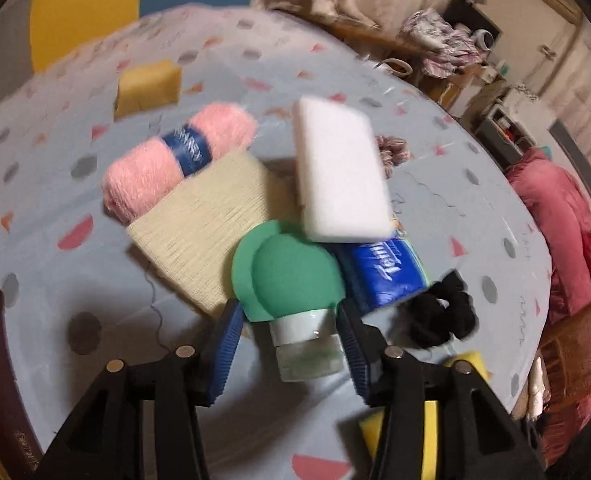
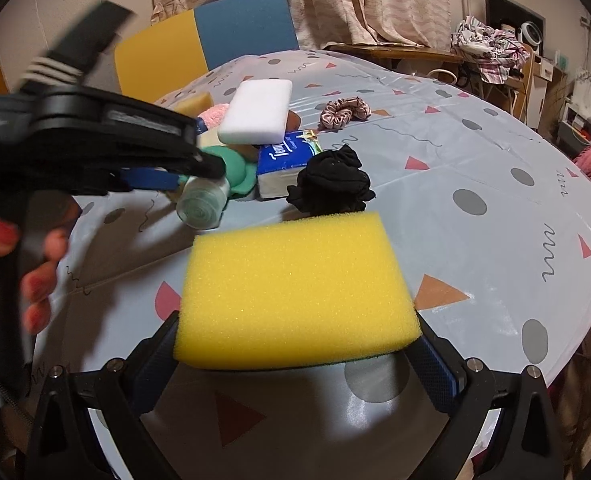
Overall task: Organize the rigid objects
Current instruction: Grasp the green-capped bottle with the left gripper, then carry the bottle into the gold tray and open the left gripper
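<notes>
A green squeeze bottle [image 1: 287, 276] with a clear cap lies on the patterned tablecloth [image 1: 75, 280]. My left gripper [image 1: 289, 320] is open and straddles the cap end, with a gap on each side. In the right wrist view the same bottle [image 2: 203, 200] lies under the left gripper [image 2: 167, 176]. My right gripper [image 2: 297, 326] is shut on a large yellow sponge [image 2: 291, 292], held just above the cloth. A white sponge [image 1: 339, 172] rests on top of a blue tissue pack [image 1: 387, 272] behind the bottle.
Pink yarn [image 1: 175, 160] and a beige cloth [image 1: 207, 224] lie left of the pile. A black scrunchie [image 2: 331, 184] sits right of the tissue pack, a pink scrunchie [image 2: 345, 110] farther back. A small yellow sponge [image 1: 147, 88] lies at the rear. A person's hand [image 2: 39, 272] holds the left gripper.
</notes>
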`<state>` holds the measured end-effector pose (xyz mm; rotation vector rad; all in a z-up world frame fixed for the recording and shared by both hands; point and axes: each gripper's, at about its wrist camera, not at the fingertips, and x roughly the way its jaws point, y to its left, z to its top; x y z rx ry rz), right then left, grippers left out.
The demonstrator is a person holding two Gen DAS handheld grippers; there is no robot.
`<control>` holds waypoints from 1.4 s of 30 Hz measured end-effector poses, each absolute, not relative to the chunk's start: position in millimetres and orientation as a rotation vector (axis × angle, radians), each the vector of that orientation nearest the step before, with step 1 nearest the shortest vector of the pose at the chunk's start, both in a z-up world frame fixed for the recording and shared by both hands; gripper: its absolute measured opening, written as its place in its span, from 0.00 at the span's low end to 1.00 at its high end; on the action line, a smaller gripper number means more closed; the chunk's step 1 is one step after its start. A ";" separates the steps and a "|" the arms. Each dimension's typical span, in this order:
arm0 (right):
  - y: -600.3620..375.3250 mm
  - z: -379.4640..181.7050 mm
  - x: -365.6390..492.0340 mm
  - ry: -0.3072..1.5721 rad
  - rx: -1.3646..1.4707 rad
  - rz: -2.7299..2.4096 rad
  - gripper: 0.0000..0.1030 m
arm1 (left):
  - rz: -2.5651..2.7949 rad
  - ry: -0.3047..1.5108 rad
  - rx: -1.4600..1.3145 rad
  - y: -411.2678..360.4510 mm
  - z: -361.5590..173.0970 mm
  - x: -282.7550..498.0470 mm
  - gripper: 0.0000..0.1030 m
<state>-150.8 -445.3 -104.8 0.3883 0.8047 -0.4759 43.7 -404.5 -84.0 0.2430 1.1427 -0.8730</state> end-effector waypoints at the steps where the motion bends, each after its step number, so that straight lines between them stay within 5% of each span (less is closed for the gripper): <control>1: -445.4 -104.6 -150.4 0.805 0.389 -0.478 1.00 | -0.887 1.191 0.206 -405.3 -90.0 48.1 0.47; 4: -444.3 -104.4 -148.8 0.808 0.386 -0.486 1.00 | -0.913 1.207 0.170 -401.3 -93.9 45.6 0.36; 26: -437.1 -107.4 -144.1 0.826 0.321 -0.538 0.99 | -0.808 1.044 -0.056 -201.8 -17.9 29.5 0.35; 42: -407.8 -61.1 -132.4 0.718 0.353 -0.460 0.98 | -0.460 1.124 -0.159 -53.8 -57.2 122.0 0.36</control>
